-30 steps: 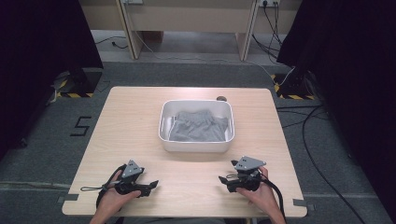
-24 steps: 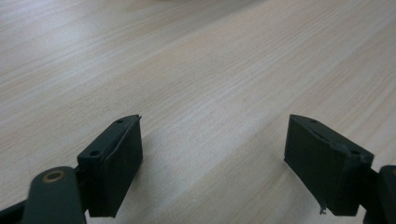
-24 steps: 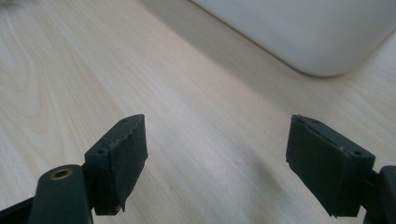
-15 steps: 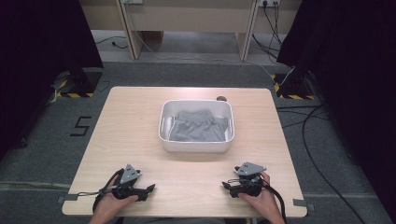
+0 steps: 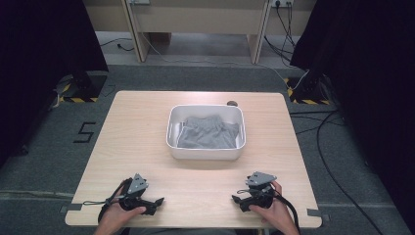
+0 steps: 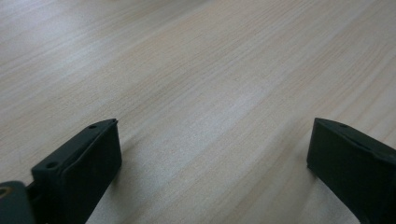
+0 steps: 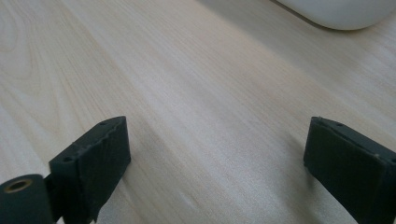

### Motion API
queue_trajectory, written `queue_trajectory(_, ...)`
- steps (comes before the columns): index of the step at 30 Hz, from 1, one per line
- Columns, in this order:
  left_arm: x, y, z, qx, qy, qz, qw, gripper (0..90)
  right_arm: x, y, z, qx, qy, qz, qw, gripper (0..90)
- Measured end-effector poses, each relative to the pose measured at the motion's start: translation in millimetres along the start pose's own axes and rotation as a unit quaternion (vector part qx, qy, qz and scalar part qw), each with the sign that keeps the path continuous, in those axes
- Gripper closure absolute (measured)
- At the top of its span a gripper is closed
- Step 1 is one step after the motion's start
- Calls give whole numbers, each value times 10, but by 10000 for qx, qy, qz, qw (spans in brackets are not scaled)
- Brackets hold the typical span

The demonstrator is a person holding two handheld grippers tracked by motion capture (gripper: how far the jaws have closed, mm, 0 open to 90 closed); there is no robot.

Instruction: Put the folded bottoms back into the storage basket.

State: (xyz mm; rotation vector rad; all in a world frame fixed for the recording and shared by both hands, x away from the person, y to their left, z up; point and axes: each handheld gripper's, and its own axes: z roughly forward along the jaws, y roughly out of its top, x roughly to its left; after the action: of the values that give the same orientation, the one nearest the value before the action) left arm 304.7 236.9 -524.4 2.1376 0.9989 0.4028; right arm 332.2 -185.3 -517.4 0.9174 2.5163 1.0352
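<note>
Grippers rest low at the near edge of the wooden table (image 5: 147, 127), one in each of your hands. Your left gripper (image 5: 157, 201) and right gripper (image 5: 237, 199) have both just been opening; their jaws now stand wide with bare wood between them. The grey cloth (image 5: 208, 133) lies folded inside the white tub (image 5: 204, 152) at mid-table, well apart from both, so you probably park them here because nothing needs holding.

Left gripper (image 5: 157, 201) sliding back to near table (image 5: 147, 122) edge. Right gripper (image 5: 236, 199) sliding back too. Both sets of jaws opening wide, nothing between them, only bare wood.
</note>
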Motion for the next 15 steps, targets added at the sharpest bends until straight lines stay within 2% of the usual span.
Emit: queue_trajectory(15,5,9,15,6,-4,-17,10000,0,-1,2,6,27,16,9,10000,57)
